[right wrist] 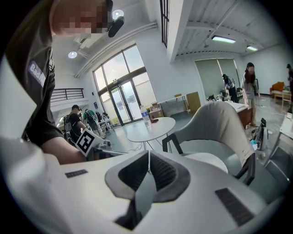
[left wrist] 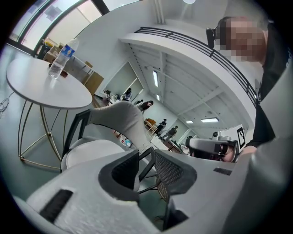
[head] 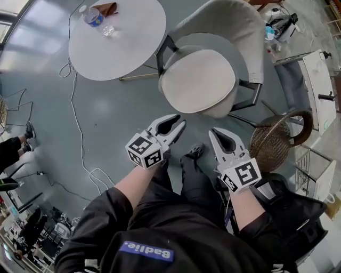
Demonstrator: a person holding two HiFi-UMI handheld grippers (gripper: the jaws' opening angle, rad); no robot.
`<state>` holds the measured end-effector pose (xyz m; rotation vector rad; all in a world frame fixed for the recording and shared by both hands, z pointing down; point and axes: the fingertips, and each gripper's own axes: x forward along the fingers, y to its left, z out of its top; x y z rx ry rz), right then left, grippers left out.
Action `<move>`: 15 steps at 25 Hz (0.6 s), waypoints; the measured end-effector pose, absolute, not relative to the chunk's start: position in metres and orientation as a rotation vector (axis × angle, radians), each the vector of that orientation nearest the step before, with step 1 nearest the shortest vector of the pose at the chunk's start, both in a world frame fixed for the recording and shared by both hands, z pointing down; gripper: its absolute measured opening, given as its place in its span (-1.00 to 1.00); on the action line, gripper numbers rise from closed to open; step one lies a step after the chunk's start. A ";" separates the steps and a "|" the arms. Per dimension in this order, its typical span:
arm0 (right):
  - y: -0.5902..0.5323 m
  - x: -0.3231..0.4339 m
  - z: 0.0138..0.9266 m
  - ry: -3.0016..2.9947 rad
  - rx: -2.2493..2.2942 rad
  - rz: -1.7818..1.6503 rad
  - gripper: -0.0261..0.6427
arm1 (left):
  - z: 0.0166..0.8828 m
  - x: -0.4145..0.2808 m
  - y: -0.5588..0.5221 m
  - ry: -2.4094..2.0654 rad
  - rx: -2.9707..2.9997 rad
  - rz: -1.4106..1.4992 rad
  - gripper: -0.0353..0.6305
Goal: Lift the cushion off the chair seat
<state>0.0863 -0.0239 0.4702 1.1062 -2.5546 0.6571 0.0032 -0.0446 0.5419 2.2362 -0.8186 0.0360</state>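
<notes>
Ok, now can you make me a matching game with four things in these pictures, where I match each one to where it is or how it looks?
Things:
1. cushion
2. water bottle
3. left gripper
4. right gripper

Places or states:
A. stands on the round table
B. jaws together, nothing between them
C. lies on the chair
D. jaws apart, nothing between them

Pairs: 1-C, 2-A, 3-D, 4-B
</notes>
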 end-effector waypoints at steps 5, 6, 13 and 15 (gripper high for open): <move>-0.022 0.086 0.500 -2.524 1.071 0.690 -0.83 | 0.581 -0.001 -0.055 -0.842 2.190 0.038 -0.58; -0.022 0.085 0.506 -2.520 1.064 0.696 -0.83 | 0.589 -0.002 -0.057 -0.846 2.184 0.039 -0.57; -0.017 0.077 0.543 -2.495 1.021 0.741 -0.83 | 0.656 -0.009 -0.057 -0.883 2.080 0.052 -0.50; -0.014 0.074 0.551 -2.488 0.997 0.750 -0.83 | 0.676 -0.011 -0.056 -0.887 2.052 0.062 -0.50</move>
